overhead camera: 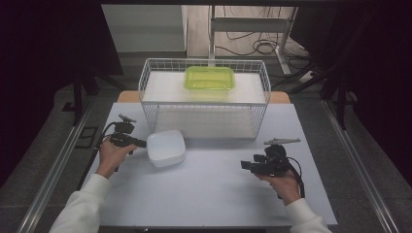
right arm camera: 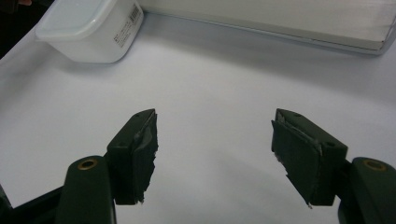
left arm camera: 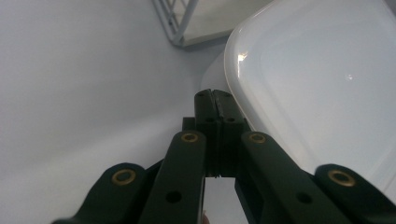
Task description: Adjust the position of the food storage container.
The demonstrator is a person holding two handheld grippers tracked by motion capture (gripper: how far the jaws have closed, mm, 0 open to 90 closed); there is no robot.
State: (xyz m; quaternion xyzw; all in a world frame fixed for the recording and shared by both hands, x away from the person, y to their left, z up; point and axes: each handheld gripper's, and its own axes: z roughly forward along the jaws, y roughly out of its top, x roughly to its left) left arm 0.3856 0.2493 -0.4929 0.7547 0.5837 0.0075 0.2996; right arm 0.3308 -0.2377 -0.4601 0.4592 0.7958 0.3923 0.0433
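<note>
Where the table [overhead camera: 204, 194] begins at left, the left gripper [overhead camera: 141, 143] sits with jaws pressed together, tips at the white container's [overhead camera: 166, 148] rim. Behind: wire basket [overhead camera: 204, 104] (green tub [overhead camera: 209, 77] on top). Right gripper [overhead camera: 245, 165]: jaws spread wide, nothing between.

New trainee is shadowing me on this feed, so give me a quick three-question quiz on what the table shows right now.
1. True or false: the left hand-held gripper has its jaws closed beside the white container.
2. Where is the green container? A) on the table B) on top of the wire rack C) in a gripper
3. Fill in: the right hand-held gripper is ____ and holds nothing.

Key: 1 true; 2 B; 3 open
</note>
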